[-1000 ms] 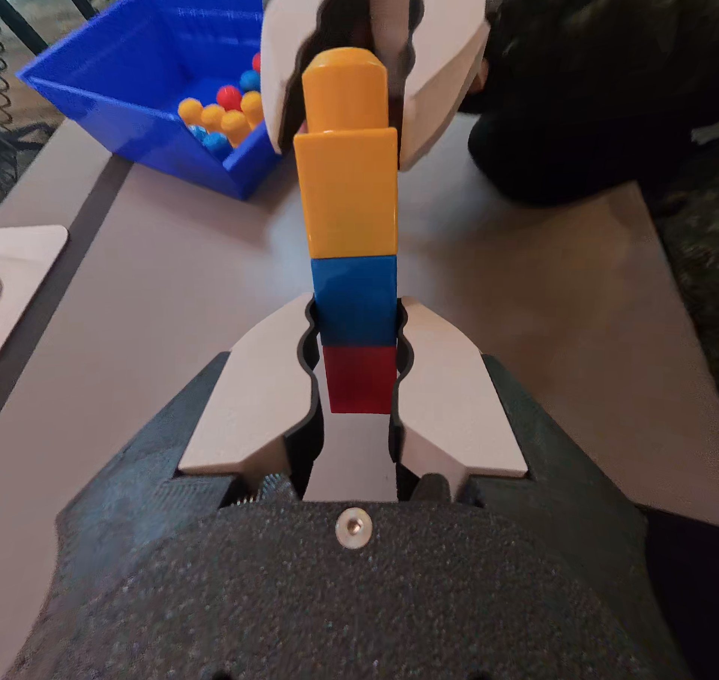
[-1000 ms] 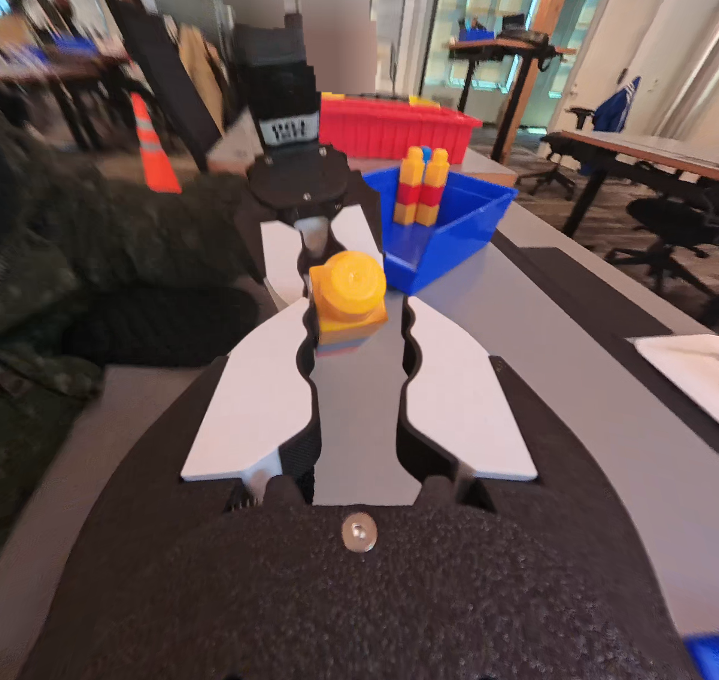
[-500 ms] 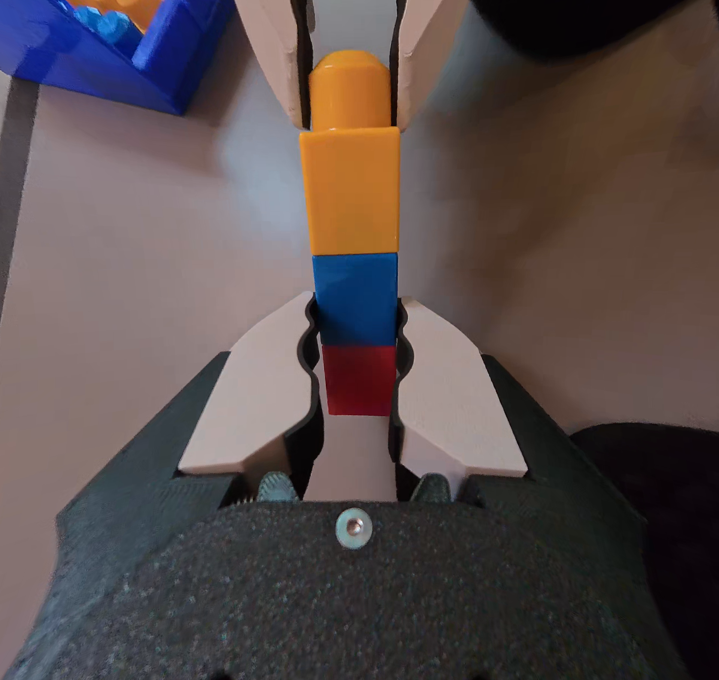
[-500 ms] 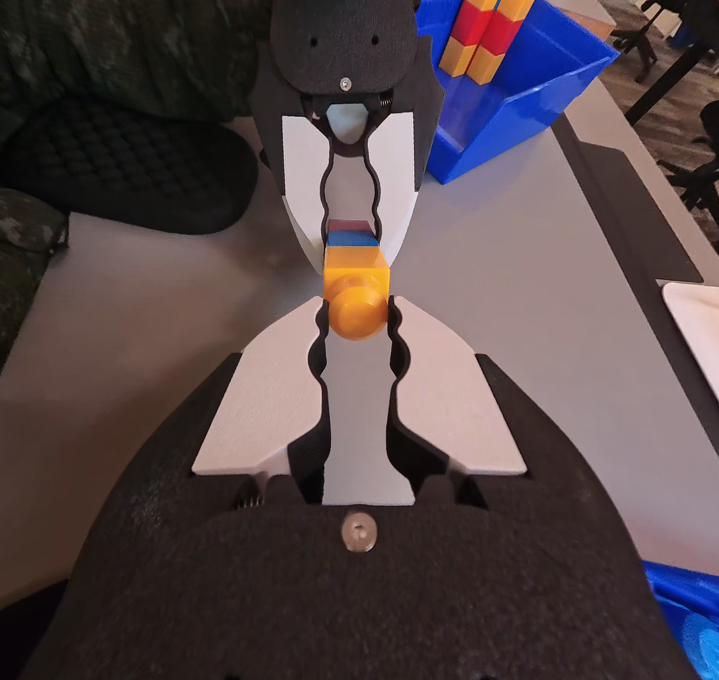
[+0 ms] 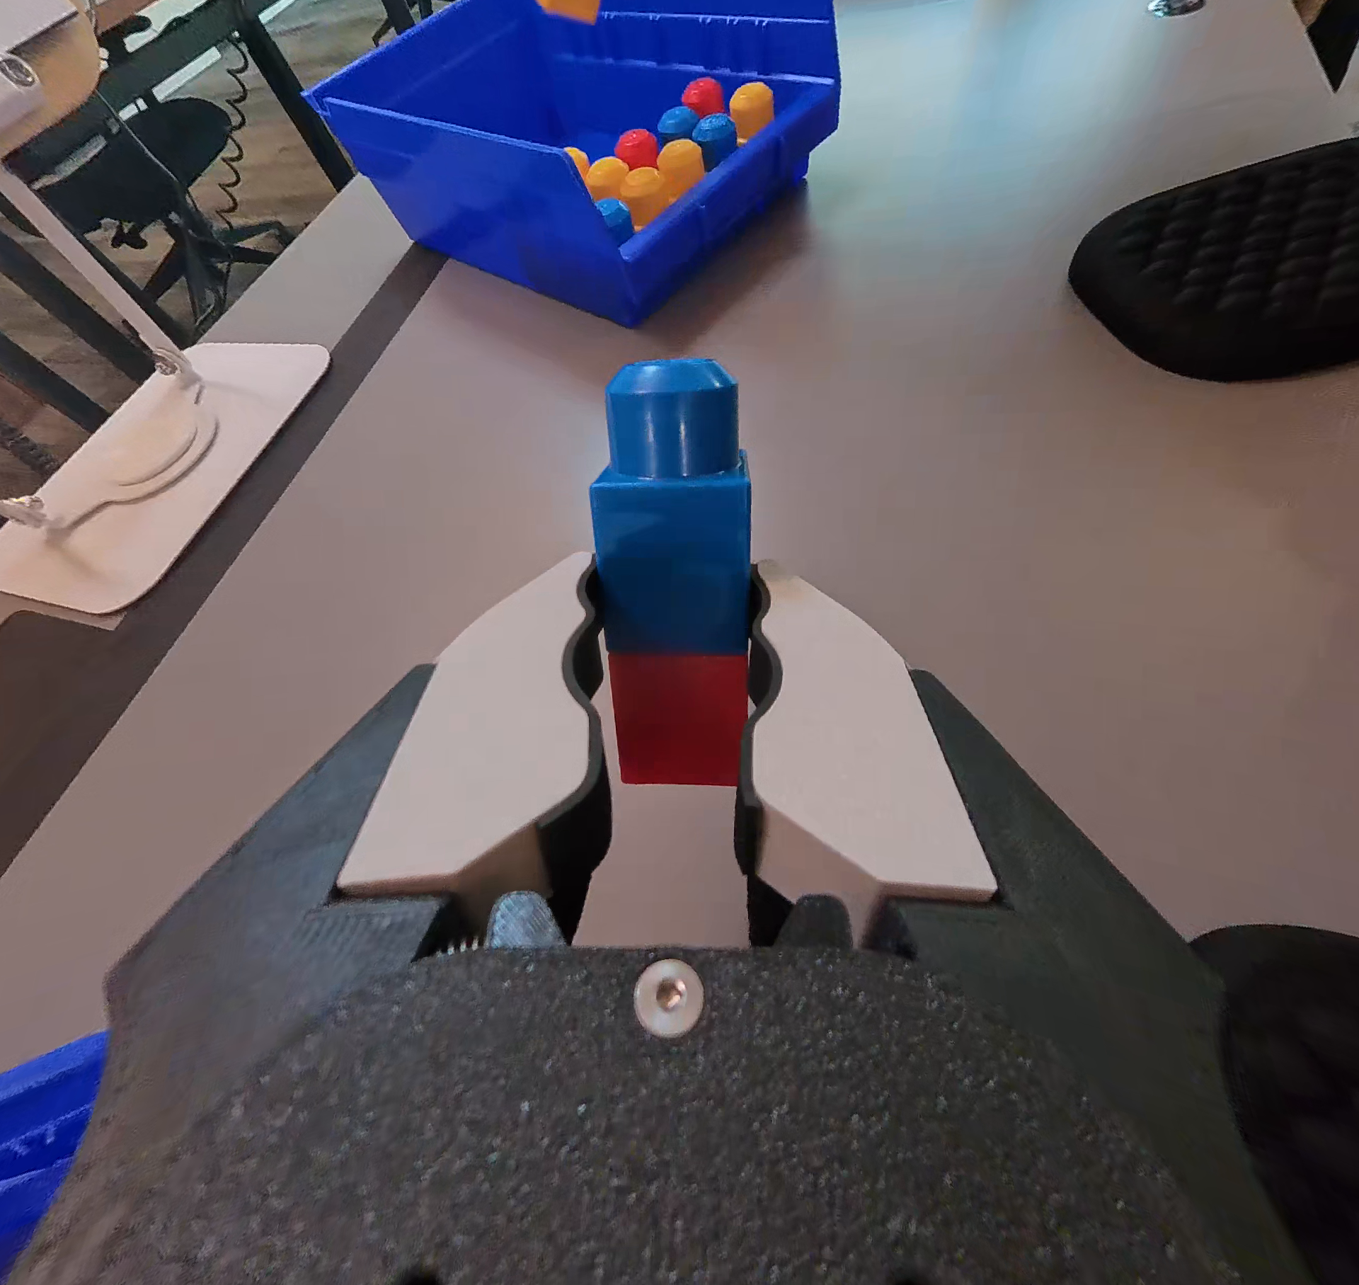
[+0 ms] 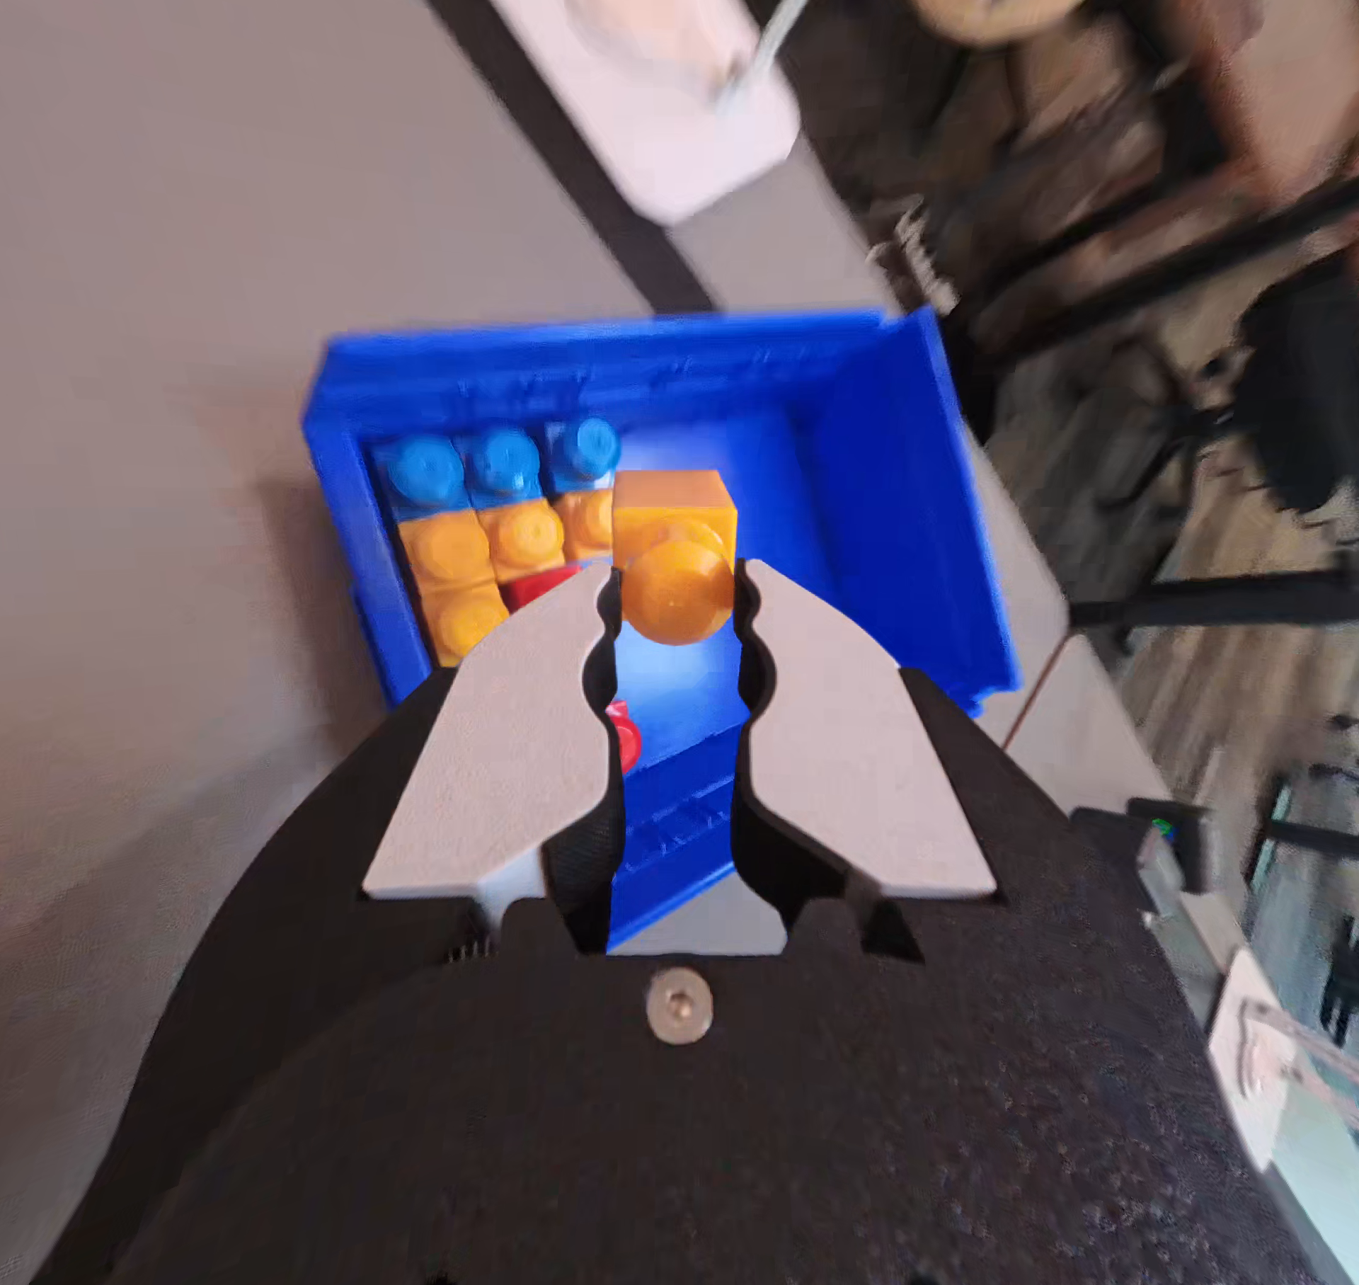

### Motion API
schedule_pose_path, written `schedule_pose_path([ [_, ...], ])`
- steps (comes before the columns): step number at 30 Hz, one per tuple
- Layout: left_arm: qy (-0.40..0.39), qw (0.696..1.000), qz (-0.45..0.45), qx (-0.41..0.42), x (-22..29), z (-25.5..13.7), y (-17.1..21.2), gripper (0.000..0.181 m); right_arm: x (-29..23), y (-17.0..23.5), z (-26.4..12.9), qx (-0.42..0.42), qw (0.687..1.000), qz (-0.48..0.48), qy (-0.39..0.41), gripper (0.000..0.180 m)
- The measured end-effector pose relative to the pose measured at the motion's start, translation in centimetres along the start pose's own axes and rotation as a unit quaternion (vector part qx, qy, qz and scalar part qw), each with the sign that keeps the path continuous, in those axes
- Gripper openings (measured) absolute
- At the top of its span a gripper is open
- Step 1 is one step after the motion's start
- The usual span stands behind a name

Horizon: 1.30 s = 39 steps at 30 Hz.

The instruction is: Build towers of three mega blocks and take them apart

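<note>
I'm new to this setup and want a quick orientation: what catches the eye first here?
The left gripper is clamped on a blue block stacked on a red block above the table. The right gripper pinches an orange block by its knob, over a blue bin packed with more blocks.

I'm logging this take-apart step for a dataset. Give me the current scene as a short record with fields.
left gripper: shut on the blue block, red block joined below it
right gripper: shut on the stud of the orange block, above the bin
tower: orange block off, two blocks joined
bin: blue, on the table, holds blue, orange and red blocks
other: white lamp base left of the left gripper, black pad on its right
image quality: right wrist view blurred
</note>
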<state>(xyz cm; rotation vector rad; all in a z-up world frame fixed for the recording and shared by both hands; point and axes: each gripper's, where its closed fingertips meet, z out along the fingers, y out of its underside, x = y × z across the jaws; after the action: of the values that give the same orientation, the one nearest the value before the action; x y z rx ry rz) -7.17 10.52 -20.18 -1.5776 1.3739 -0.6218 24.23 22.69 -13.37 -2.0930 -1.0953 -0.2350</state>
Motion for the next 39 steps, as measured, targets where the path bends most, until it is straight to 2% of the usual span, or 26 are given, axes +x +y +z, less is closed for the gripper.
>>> schedule_pose_path([
  [4,0.001,1.000,-0.011,0.001,-0.2,0.3,0.4,0.036,-0.1,4.5,5.5,-0.135,0.989,-0.002,-0.060,0.030],
  [7,0.004,1.000,-0.015,-0.002,-0.2,0.5,0.8,0.036,-0.6,6.2,7.8,-0.186,0.976,0.017,-0.114,0.029],
  [12,0.014,1.000,-0.018,-0.002,0.1,0.8,1.0,0.036,-2.1,6.9,9.6,-0.212,0.959,0.022,-0.186,0.029],
  [19,0.031,0.999,-0.013,0.005,1.0,1.3,0.8,0.036,-2.6,7.3,10.6,-0.197,0.956,0.031,-0.215,0.030],
  [21,0.033,0.999,-0.014,0.009,1.0,1.3,0.8,0.036,-2.1,7.3,10.2,-0.198,0.958,0.032,-0.206,0.035],
  [25,0.035,0.999,-0.018,0.017,1.1,1.4,0.6,0.036,-0.6,4.8,7.8,-0.147,0.976,0.041,-0.158,0.046],
  [28,0.039,0.998,-0.021,0.035,1.4,1.5,-0.1,0.036,-1.9,0.0,4.9,-0.040,0.989,0.037,-0.140,0.051],
  [30,0.043,0.998,-0.022,0.048,1.7,1.6,-0.7,0.036,-5.8,-3.7,2.6,0.047,0.985,0.013,-0.167,0.055],
  [33,0.061,0.996,-0.017,0.060,2.8,1.9,-1.4,0.036,-14.6,-8.2,-0.8,0.159,0.956,-0.026,-0.245,0.056],
  [36,0.078,0.996,0.009,0.050,4.4,2.6,-1.6,0.036,-23.0,-9.9,-2.6,0.206,0.927,-0.074,-0.305,0.058],
  [39,0.097,0.994,0.030,0.040,6.0,3.2,-1.7,0.036,-28.2,-10.7,-2.9,0.223,0.911,-0.100,-0.333,0.053],
])
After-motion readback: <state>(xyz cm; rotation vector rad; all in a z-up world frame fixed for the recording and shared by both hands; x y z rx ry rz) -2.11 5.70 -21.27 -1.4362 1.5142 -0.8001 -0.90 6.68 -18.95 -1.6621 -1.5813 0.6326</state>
